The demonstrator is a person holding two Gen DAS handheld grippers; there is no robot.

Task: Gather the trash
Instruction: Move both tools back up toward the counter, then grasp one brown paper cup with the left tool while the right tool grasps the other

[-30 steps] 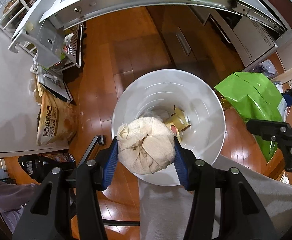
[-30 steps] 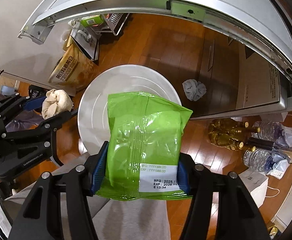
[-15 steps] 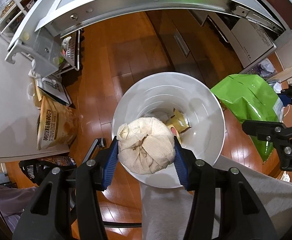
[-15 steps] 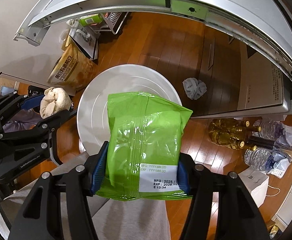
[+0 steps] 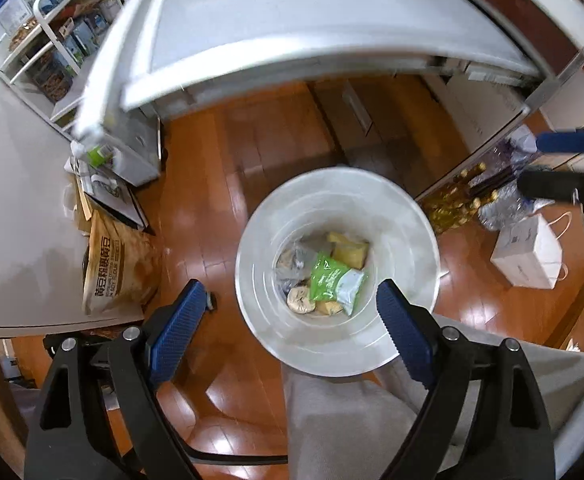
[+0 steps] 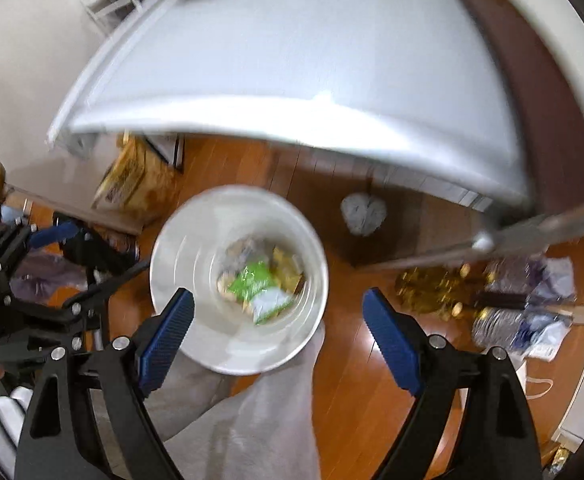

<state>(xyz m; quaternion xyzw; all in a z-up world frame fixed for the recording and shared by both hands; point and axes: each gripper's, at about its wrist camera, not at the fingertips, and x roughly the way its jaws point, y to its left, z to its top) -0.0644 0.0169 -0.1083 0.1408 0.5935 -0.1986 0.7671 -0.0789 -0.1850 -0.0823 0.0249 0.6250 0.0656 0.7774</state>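
A white round bin (image 5: pixel 411 216) (image 6: pixel 172 256) stands on the wood floor below both grippers. Inside it lie a green snack bag (image 5: pixel 327 276) (image 6: pixel 252 280), a cream cloth ball (image 5: pixel 300 300) and a yellow wrapper (image 5: pixel 349 252). Above the bin, my left gripper (image 5: pixel 288 304) has its jaws opening, with nothing between them. My right gripper (image 6: pixel 278 300) is also opening and empty, above the bin's near right side. Each gripper shows at the edge of the other's view: the right gripper (image 5: pixel 551 164), the left gripper (image 6: pixel 80 260). A crumpled grey wad (image 6: pixel 363 214) lies on the floor beyond the bin.
A grey table edge (image 5: pixel 292 40) overhangs the far side. A brown paper sack (image 5: pixel 120 276) leans left of the bin. Bottles (image 5: pixel 451 208) and a white box (image 5: pixel 527 252) sit to the right. A person's grey trouser leg (image 5: pixel 331 420) is just below the bin.
Both grippers have opened and risen. The cloth ball left the left gripper and the green bag left the right gripper; both now lie inside the bin.
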